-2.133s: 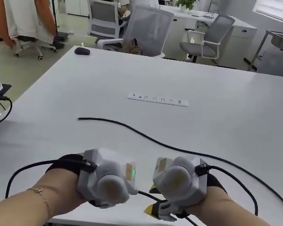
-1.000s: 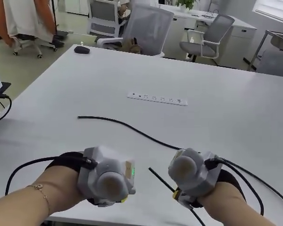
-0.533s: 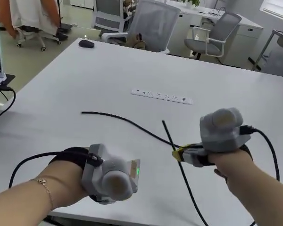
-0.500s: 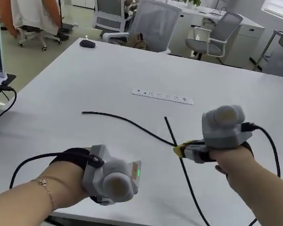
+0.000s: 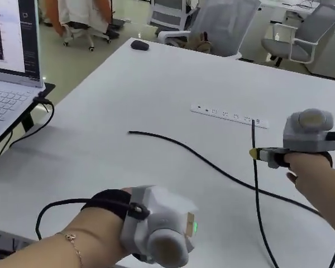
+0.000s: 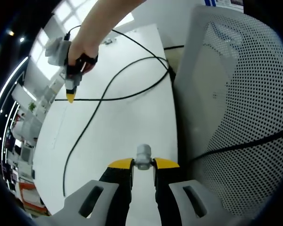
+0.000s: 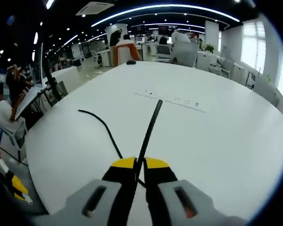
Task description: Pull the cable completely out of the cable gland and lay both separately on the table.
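Left gripper [image 6: 143,163] seemingly pinching gland [image 6: 143,154], cable [image 7: 150,125] apart

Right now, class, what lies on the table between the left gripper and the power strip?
Between the left gripper and the power strip, a black cable crosses bare table; the head view shows it.

I count two grippers, my left gripper [image 6: 143,165] and right gripper [image 7: 136,163], and one gland [image 6: 144,154]. On the table [image 5: 156,95] lie one power strip [image 5: 229,115], one mouse [image 5: 138,45] and two runs of cable [image 5: 201,157], perhaps one piece. Beside the table stands one laptop [image 5: 5,61].
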Available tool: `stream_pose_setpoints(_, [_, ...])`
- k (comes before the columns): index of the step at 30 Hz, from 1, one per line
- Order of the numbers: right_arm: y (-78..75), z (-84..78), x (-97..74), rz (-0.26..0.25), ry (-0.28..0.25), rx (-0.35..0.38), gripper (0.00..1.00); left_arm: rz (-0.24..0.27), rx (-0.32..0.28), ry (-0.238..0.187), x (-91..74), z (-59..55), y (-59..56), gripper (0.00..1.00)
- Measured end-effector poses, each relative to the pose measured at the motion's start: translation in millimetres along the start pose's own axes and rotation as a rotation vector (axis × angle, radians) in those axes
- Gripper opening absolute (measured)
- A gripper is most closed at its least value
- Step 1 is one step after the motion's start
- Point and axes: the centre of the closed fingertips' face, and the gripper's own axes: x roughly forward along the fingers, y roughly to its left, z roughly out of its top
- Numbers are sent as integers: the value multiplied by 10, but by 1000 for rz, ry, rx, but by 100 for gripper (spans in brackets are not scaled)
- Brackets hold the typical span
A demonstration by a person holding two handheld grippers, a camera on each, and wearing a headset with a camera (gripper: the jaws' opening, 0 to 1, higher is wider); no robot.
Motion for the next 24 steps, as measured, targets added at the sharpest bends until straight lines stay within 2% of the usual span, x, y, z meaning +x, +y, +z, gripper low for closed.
stream_pose_setpoints(2, [-113,-108,96,-10,38,13,5,5,-12,1,-6,-14,29,18])
stream_pose_setpoints(5, [-162,-244,144,-2,80,55,6,12,-59,-11,-23,-30,75,18])
stream_pose_setpoints(6, [-228,-307,180,-7,114,47,7,14,-79,-14,-33,-41,101,18])
stream_pose_setpoints(8, [-271,-326,204,-2,119,28,10,28,-145,-9,-49,-91,159,18])
stream_pose_setpoints(11, [-231,-363,125,18,114,12,18,27,-159,-22,-74,-96,247,18])
stream_pose_setpoints(13, [-230,-450,64,40,156,-57,23,21,-159,-30,-94,-82,295,18])
stream_pose_setpoints(15, [-200,-454,-6,53,133,-104,23,13,-157,-33,-94,-81,368,18])
stream_pose_setpoints(17, [-107,-523,-149,74,130,-130,23,-26,-149,-33,-50,-90,396,18])
stream_pose_setpoints(20, [46,-599,-444,95,102,-160,23,-59,-102,-17,69,-134,446,18])
stream_pose_setpoints(21, [83,-609,-527,97,90,-160,23,-79,-105,-22,139,-144,449,18])
stream_pose_setpoints(22, [124,-625,-650,97,75,-160,22,-114,-104,-45,185,-115,410,18])
stream_pose_setpoints(23, [145,-627,-734,93,61,-166,22,-157,-124,-99,250,-46,374,18])
stream_pose_setpoints(24, [161,-626,-816,88,44,-172,22,-178,-208,-110,291,-35,359,18])
